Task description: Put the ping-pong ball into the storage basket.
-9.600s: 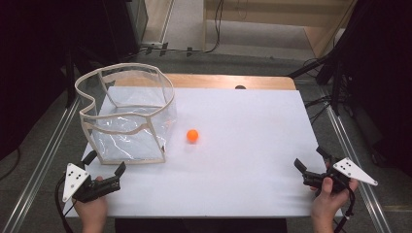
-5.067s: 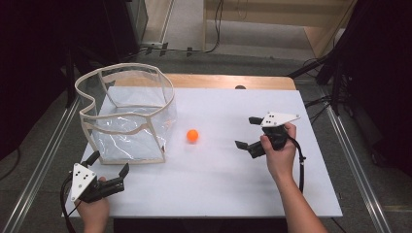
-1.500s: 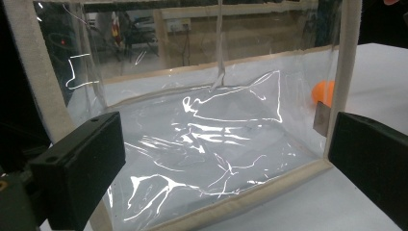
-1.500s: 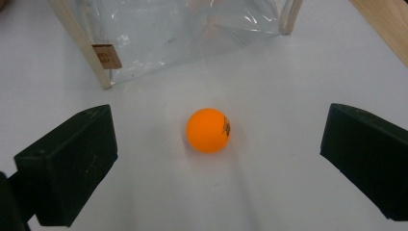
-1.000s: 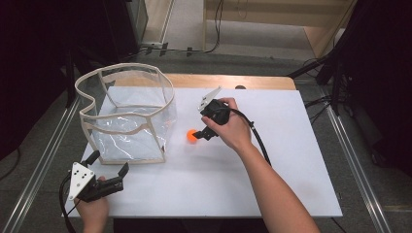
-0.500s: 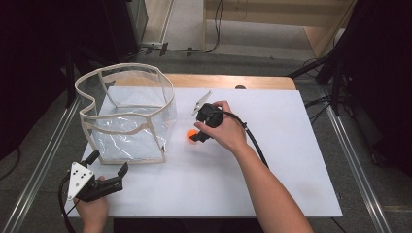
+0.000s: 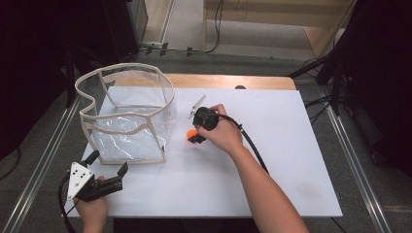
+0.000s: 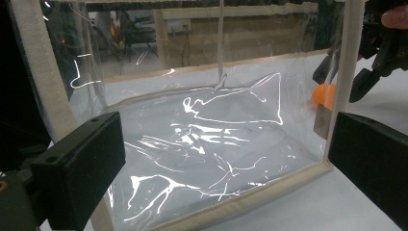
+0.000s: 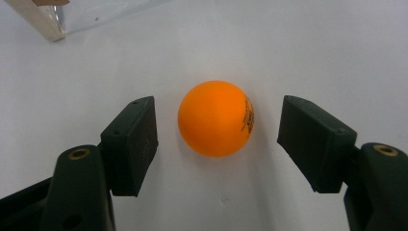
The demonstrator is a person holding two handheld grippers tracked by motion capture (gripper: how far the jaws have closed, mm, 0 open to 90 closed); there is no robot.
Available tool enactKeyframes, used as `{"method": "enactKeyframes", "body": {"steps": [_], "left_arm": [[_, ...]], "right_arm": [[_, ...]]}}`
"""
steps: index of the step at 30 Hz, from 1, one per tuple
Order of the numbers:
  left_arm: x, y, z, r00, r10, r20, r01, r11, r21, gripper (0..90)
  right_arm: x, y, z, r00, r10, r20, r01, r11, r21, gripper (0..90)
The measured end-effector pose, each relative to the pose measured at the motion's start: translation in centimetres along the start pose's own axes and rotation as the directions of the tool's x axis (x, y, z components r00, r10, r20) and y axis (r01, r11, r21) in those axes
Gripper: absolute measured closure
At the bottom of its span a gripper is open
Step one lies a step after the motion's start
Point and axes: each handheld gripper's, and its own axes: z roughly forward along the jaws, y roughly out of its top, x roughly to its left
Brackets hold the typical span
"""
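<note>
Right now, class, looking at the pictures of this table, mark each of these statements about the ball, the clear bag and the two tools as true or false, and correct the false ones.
1. The orange ball lies on the white table. True.
2. The right tool already presses on the ball. False: its jaws have just been closing, but a gap shows on both sides.
3. The ball is inside the clear bag. False: it lies outside, beside the bag.
4. The left tool holds nothing. True: its jaws stand apart in front of the bag.
</note>
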Motion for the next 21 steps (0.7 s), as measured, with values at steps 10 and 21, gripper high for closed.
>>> {"method": "enactKeyframes", "body": {"steps": [10,21], "left_arm": [[0.0,0.0,0.0,1.0000,0.003,0.000,-0.003,1.0000,0.001,0.1],[0.0,0.0,0.0,1.0000,-0.002,0.002,0.002,1.0000,-0.001,0.1]], "right_arm": [[0.1,0.2,0.7,1.0000,0.007,-0.005,-0.007,1.000,0.015,30.7],[0.2,0.3,1.6,0.9999,0.009,0.004,-0.009,1.000,0.025,36.6]]}}
